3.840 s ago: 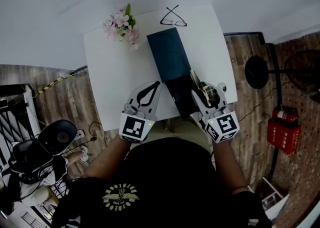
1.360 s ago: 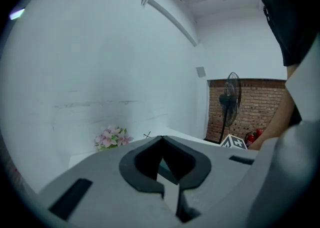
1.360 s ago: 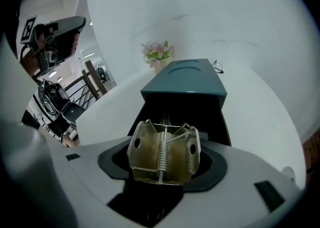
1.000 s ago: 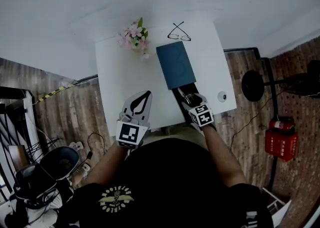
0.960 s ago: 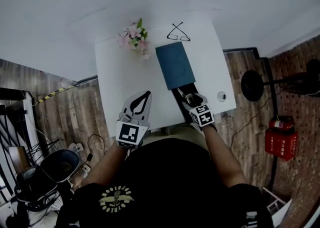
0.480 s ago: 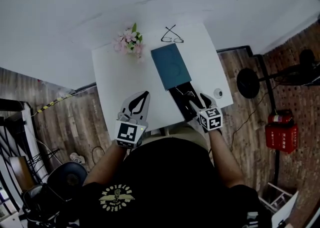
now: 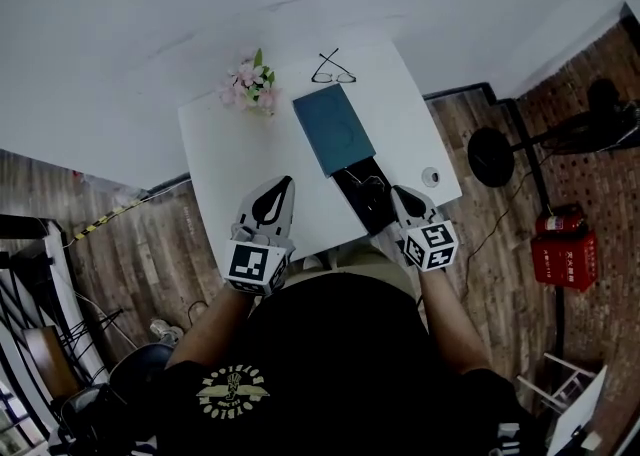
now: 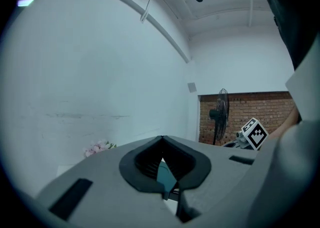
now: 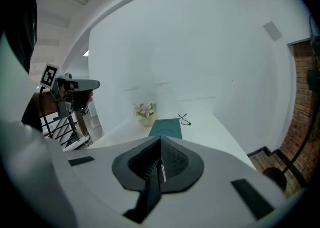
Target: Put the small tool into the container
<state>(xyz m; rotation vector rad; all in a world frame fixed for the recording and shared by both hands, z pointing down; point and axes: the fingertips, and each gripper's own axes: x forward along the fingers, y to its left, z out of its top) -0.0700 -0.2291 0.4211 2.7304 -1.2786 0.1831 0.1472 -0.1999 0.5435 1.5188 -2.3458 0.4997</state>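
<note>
A black open container (image 7: 366, 200) lies on the white table (image 7: 225, 149), end to end with a teal flat lid (image 7: 333, 129). Something small and pale shows inside the container, too small to name. My right gripper (image 7: 398, 192) hovers just right of the container's near end; its jaws have just been closing and now stand shut (image 9: 161, 140), with nothing visible between them. My left gripper (image 7: 286, 184) is above the table's near left edge, shut and empty (image 8: 161, 138). The teal lid (image 9: 166, 128) lies ahead of the right jaws.
Pink flowers (image 7: 251, 85) and a pair of glasses (image 7: 331, 71) sit at the table's far side. A small round white object (image 7: 430, 176) lies near the right edge. A black fan (image 7: 490, 154) and a red canister (image 7: 563, 259) stand on the wooden floor to the right.
The right gripper has lifted off the black container and drawn back to its right side, and its jaws went from open to shut. The left gripper has hardly moved.
</note>
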